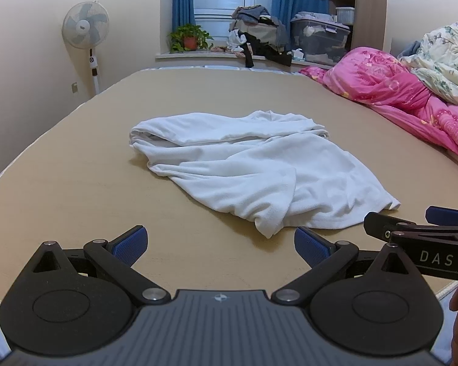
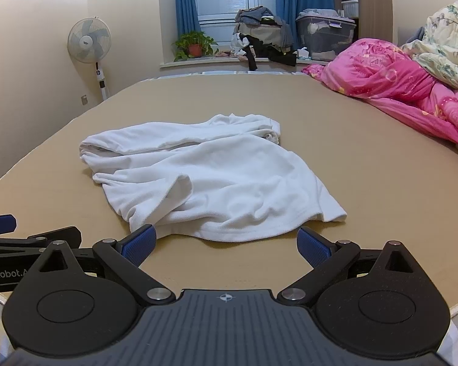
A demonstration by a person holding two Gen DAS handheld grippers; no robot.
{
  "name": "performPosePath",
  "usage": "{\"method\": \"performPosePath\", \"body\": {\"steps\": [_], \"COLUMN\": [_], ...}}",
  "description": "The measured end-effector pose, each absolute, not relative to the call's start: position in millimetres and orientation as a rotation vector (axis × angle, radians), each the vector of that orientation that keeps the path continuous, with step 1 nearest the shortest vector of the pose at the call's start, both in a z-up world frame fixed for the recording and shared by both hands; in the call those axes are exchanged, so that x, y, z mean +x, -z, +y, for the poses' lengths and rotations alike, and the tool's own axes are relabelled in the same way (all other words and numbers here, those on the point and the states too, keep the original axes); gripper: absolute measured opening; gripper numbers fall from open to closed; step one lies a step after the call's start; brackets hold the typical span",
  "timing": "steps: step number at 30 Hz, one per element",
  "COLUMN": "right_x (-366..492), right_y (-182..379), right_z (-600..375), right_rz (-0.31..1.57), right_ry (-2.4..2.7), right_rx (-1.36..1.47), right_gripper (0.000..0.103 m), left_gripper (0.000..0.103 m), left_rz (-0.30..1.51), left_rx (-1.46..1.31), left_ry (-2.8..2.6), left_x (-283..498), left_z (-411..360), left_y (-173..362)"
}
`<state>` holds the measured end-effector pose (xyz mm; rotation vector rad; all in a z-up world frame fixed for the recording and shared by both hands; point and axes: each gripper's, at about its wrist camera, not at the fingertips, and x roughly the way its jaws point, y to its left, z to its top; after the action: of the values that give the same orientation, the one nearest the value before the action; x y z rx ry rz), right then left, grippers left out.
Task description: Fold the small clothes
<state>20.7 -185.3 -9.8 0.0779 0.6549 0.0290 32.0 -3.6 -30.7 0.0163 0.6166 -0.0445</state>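
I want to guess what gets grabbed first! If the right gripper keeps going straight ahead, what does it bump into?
Probably the white garment. The right gripper is open and points at its crumpled near hem, with only bare tan tabletop between. How high the fingers ride is unclear, so they might skim over it.

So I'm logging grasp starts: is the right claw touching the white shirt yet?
Apart. In the right wrist view the open right claw sits short of the white shirt, with bare tan surface between its fingers.

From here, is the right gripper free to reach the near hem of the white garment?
Probably yes: right gripper is open, white garment lies just ahead on tan surface, nothing between.
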Motion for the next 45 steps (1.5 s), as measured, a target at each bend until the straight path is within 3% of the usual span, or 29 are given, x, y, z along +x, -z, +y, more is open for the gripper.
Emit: {"method": "performPosePath", "body": {"steps": [45], "right_x": [21.5], "right_y": [11.3], "right_z": [-182.2], "right_rz": [0.65], "right_ry": [-0.032], "right_rx": [0.049], "right_gripper": [0.093], "left_gripper": [0.102], "left_rz": [0.629], "left_rx": [0.03], "left_ry": [0.04], "left_x": [31.7], "left_z": [-4.5], "left_y": [32.7]}}
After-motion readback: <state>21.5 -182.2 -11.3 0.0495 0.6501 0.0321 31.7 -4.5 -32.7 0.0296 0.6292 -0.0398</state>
